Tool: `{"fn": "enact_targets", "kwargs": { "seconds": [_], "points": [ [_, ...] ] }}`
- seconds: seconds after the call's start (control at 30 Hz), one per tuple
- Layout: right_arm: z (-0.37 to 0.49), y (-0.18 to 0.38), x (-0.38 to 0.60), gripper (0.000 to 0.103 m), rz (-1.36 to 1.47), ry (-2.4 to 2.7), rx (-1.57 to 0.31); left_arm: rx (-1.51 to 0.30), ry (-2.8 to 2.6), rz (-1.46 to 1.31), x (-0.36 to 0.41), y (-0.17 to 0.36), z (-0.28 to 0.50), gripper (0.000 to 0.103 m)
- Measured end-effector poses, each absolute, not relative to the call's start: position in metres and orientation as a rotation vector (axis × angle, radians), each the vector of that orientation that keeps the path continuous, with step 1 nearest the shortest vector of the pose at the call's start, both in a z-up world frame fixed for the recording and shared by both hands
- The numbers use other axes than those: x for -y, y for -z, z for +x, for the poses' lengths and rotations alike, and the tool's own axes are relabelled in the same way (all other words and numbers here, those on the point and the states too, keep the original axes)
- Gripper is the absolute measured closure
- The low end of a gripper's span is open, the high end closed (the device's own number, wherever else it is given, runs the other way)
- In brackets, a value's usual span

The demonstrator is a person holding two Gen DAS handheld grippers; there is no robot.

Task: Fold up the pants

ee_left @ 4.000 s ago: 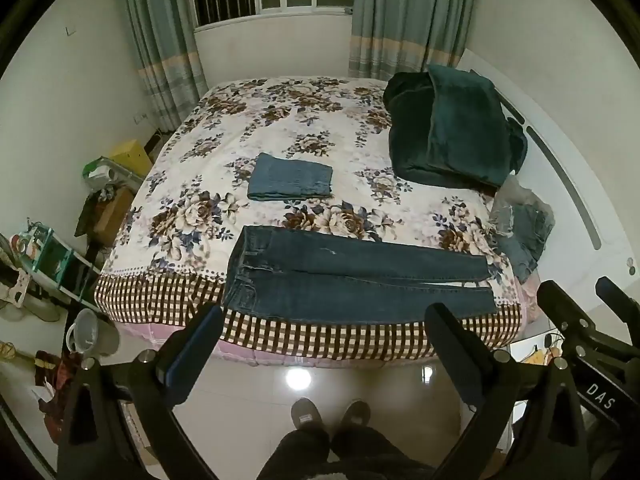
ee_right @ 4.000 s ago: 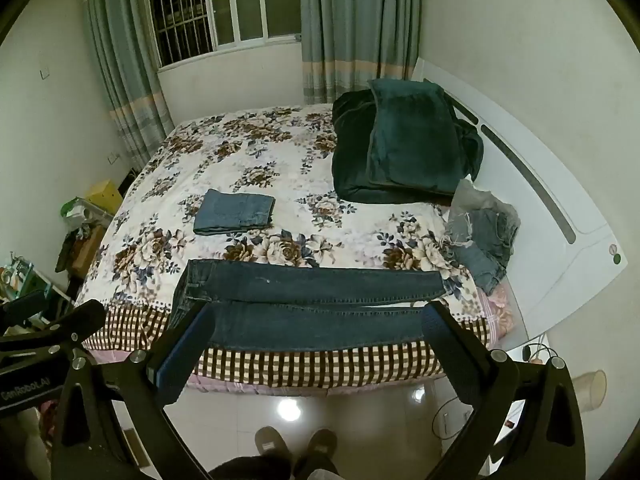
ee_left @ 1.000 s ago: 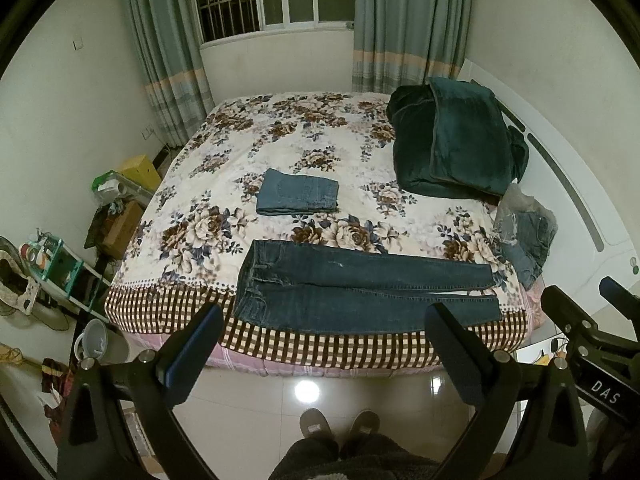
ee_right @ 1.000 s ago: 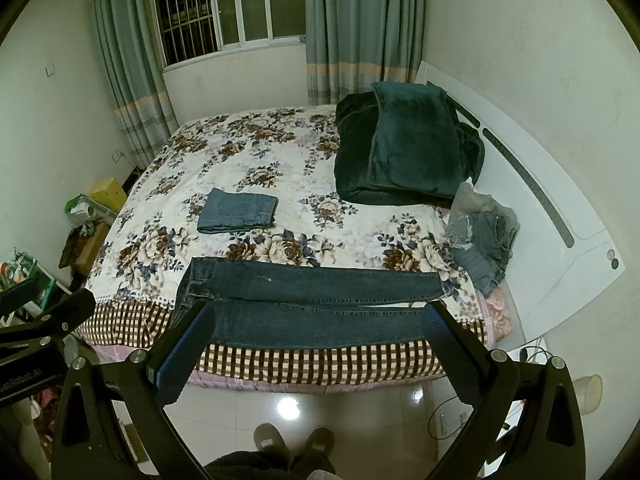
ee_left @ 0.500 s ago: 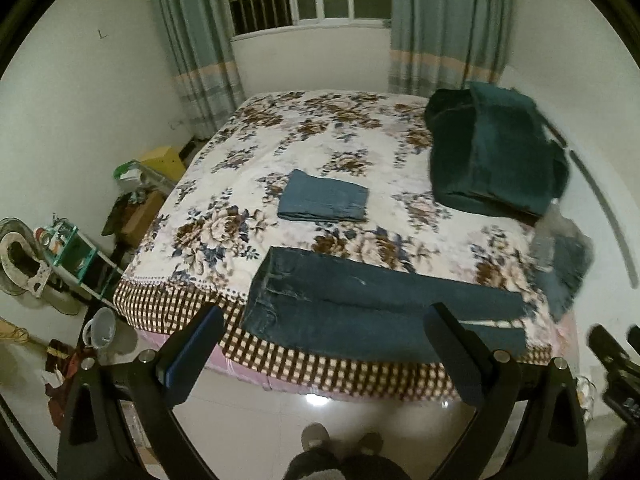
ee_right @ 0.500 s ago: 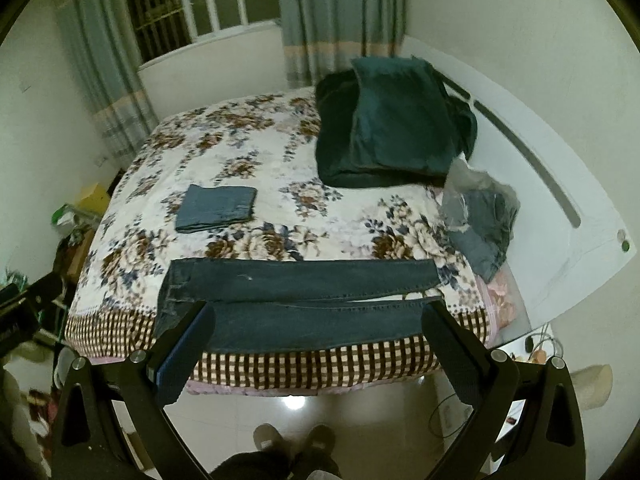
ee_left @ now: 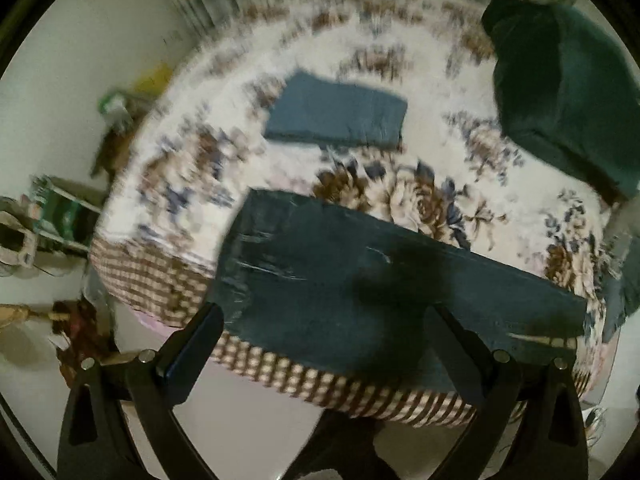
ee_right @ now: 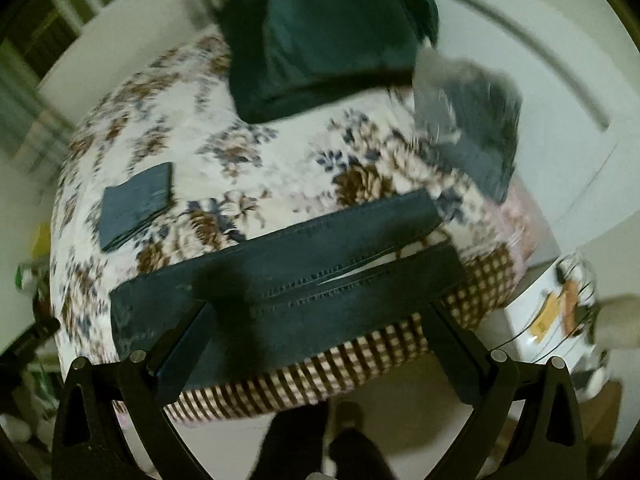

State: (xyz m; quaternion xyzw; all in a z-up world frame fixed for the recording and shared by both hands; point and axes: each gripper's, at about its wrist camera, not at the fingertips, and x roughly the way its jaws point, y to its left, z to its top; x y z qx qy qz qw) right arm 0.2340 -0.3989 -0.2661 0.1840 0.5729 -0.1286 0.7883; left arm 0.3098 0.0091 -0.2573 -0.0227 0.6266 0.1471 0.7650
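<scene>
Denim pants (ee_left: pixel 360 284) lie flat at the bed (ee_left: pixel 280 56) edge, both grippers' fingers (ee_left: pixel 192 344) spread and empty, so a sloppy grab could drag them off.

Both views are dim, lit indoors from above, and heavily motion-blurred; the floral bed (ee_left: pixel 420 64) smears most toward the edges. Fisheye bending curves the room into a black vignette. A soft dark shadow falls across the jeans (ee_left: pixel 360 276) in each view.
</scene>
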Motion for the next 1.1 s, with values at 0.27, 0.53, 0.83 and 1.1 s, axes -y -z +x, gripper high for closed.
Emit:
{"fn": "enact_targets", "kwargs": {
  "seconds": [0.27,0.53,0.83,1.1],
  "points": [
    [0.363,0.449,0.457,0.0,0.625,0.376,-1.396,-1.598,-0.393,-0.167,-0.029,0.424,0.423,0.0],
    [0.435,0.624,0.503,0.0,0.791,0.57,-1.54,-1.743,-0.528,-0.274,-0.06,0.557,0.481,0.006],
    [0.457,0.731,0.541,0.023,0.91,0.752,-1.613,-1.655,-0.588,-0.343,-0.077,0.558,0.467,0.08],
    [0.448,0.71,0.54,0.093,0.896,0.661,-1.477,-1.48,-0.503,-0.416,-0.078,0.465,0.415,0.097]
  ]
}}
